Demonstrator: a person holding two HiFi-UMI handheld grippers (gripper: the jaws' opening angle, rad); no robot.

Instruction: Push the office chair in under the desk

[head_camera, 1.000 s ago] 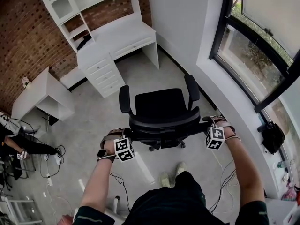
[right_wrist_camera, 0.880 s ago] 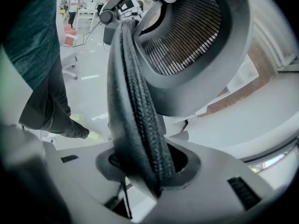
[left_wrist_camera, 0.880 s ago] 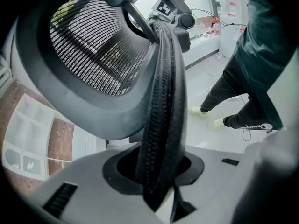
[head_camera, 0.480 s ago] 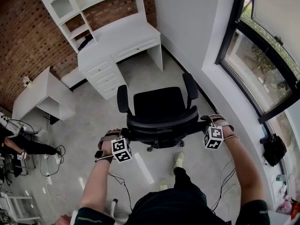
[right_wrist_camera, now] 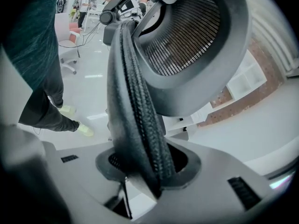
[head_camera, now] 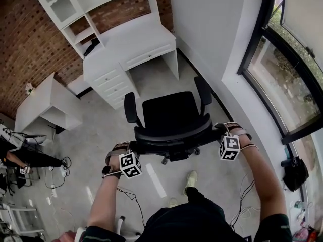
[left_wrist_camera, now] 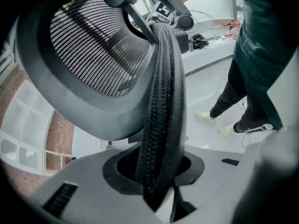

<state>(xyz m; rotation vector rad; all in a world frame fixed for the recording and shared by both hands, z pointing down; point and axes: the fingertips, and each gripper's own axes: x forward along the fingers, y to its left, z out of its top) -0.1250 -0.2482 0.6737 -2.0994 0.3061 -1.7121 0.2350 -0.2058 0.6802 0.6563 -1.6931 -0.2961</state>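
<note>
The black office chair [head_camera: 169,114] stands on the grey floor, its seat facing the white desk [head_camera: 141,37] with drawers and a hutch at the upper left. The knee gap under the desk lies just ahead of the chair. My left gripper [head_camera: 134,147] is shut on the left edge of the mesh backrest [left_wrist_camera: 161,101], whose padded rim runs between the jaws. My right gripper [head_camera: 219,130] is shut on the right edge of the backrest [right_wrist_camera: 135,106]. Both grippers [left_wrist_camera: 159,171] [right_wrist_camera: 145,167] sit at backrest height, one on each side.
A white wall and a window [head_camera: 287,79] run close along the chair's right side. A low white side table [head_camera: 45,102] stands at the left. Cables [head_camera: 126,195] trail on the floor by my feet [head_camera: 191,178]. A seated person [head_camera: 20,158] is at the far left edge.
The chair has rolled forward toward the desk with both grippers still on the backrest. I have stepped after it, and the desk sits nearer.
</note>
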